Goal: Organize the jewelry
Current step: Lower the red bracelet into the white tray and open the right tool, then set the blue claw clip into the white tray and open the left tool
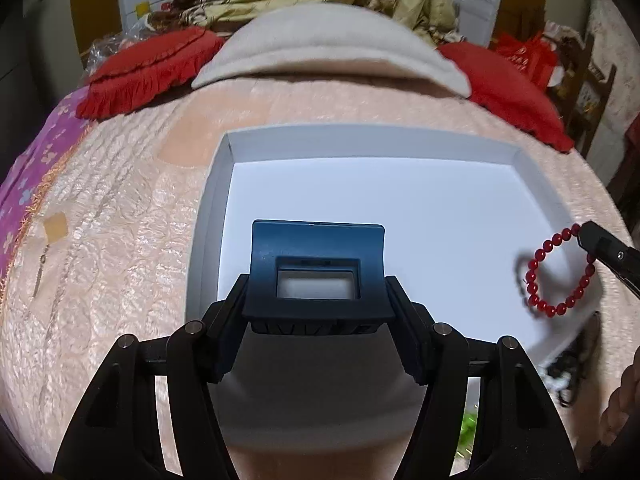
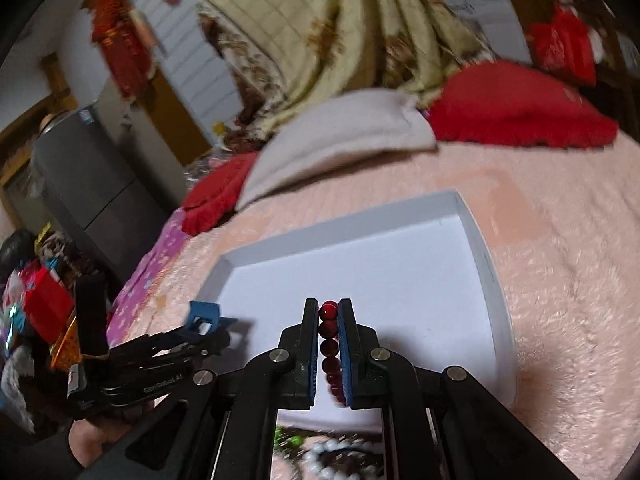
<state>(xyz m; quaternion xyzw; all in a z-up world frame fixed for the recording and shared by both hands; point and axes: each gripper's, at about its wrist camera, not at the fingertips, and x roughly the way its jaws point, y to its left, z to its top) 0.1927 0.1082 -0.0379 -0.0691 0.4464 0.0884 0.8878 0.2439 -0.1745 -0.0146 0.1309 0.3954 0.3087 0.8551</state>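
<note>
Both loads over the white tray, ready to set down.
Left view: my left gripper clamps a blue hair clip above the tray. Right view: my right gripper pinches the red bracelet; next I judge lowering and releasing.

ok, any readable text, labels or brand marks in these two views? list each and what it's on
"GenRobot.AI": white print on the side of the left tongs, seen from the right wrist view; last letters slightly soft.
Red hanging decoration: any characters too blurred to read.
Blue hair claw clip, red bead bracelet, white tray: no text.
</note>
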